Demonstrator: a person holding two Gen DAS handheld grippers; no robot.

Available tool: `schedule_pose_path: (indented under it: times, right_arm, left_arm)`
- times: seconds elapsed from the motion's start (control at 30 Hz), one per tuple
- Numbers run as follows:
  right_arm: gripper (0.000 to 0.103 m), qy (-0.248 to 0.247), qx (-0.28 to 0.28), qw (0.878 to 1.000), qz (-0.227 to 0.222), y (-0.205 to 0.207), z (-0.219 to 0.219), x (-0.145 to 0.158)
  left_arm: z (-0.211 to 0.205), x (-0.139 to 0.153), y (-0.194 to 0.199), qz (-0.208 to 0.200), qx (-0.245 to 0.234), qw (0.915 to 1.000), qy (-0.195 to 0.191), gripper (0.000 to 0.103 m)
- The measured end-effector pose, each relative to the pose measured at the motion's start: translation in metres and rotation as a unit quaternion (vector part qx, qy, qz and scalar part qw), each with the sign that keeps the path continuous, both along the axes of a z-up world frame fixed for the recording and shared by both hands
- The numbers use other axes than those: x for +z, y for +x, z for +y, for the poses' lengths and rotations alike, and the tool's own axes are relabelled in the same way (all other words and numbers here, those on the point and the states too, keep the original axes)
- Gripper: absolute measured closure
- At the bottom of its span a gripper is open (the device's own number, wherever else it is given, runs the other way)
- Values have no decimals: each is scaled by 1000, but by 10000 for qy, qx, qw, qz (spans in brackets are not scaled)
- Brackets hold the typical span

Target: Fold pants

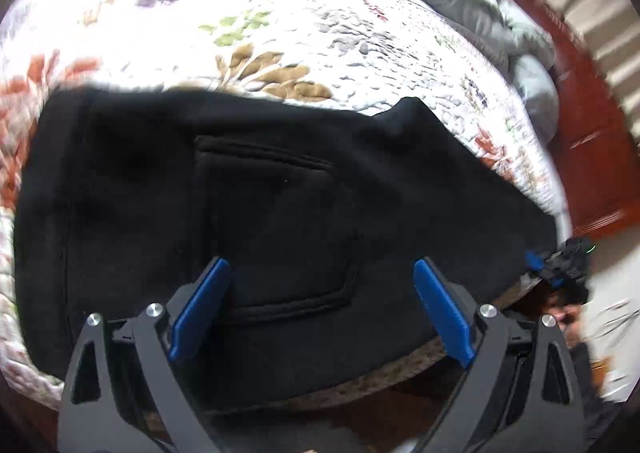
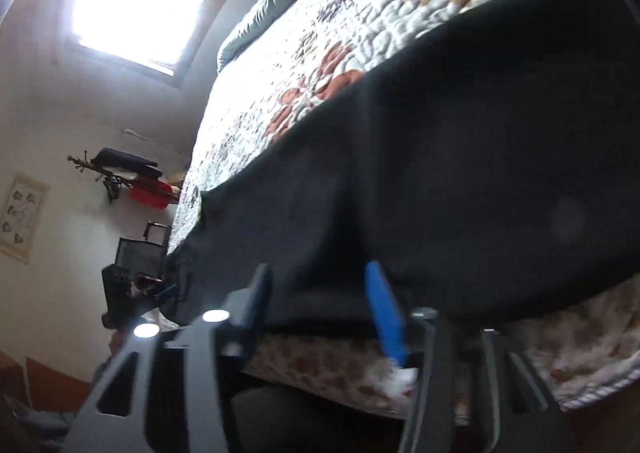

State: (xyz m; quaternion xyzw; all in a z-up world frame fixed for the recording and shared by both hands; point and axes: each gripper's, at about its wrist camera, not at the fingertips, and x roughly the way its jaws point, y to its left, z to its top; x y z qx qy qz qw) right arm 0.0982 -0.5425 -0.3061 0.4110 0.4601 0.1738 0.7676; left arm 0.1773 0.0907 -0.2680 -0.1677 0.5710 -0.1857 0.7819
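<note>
So my left gripper [image 1: 320, 305] has its jaws spread wide, hovering over the near edge of the black sweatpants [image 1: 248, 205] with nothing between the blue pads [image 1: 200, 309], pretty much straddling the patch pocket [image 1: 272, 229] from above. My right gripper [image 2: 320, 301] is also spread, not pinching anything as far as I can tell, with the near hem of the fabric sitting between or just past the fingers; that view is tilted, so I can't say for sure whether a pad is touching cloth. The pants [image 2: 460, 181] are laid flat across the floral quilt [image 1: 280, 33] at the near edge of the bed, one end running toward the corner where the right gripper pokes into the left view. My read is I'm lining up both grabs on the near long edge before flipping it over. To do that well I'd get each lower finger properly under the edge, so I catch every layer and not the quilt with it, then close both at roughly the same spacing from the ends. This stuff looks thick and floppy, so I'd expect the middle to sag if the grips sit too far apart. There's a grey comforter [image 1: 480, 1] bunched at the far side, well out of the way.
</note>
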Motion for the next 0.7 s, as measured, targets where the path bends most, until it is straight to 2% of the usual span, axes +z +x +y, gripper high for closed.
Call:
schedule_pose_path:
  times: [0.07,0.1,0.13,0.17,0.2,0.27,0.33,0.4,0.53,0.7]
  right_arm:
    - [65,-10,-489,9987,-146,-25,-36,11]
    - [63,103,-925,9954,-245,-43,-65,14]
    - [56,274,-1442,9887,-307,-62,-95,15]
    - [50,392,-1974,9789,-353,-79,-123,12]
    - [48,537,-2584,9638,-380,-102,-151,7]
    - [41,876,-3405,9352,-428,-132,-190,-8]
    - [39,1028,-3702,9221,-464,-141,-209,-20]
    - [39,1118,-3815,9163,-474,-141,-217,-29]
    - [39,1209,-3828,9137,-631,-150,-216,-42]
    - [39,1108,-3818,9152,-664,-121,-215,-37]
  left_arm:
    - [3,-1,1,-20,-80,10000,-12,11]
    - [2,-3,2,-12,-104,9999,5,11]
    - [1,-4,3,-5,-108,9999,21,11]
    - [0,-5,2,-4,-98,10000,12,11]
    - [0,-5,3,14,-67,10000,-28,10]
    - [3,-9,2,46,-42,9999,-80,10]
    - [0,-10,2,50,-72,10000,-32,10]
    - [-2,-7,0,55,-115,9999,48,10]
    - [-2,-7,-2,60,-105,9999,71,10]
    - [-3,-7,-1,70,-92,9999,96,10]
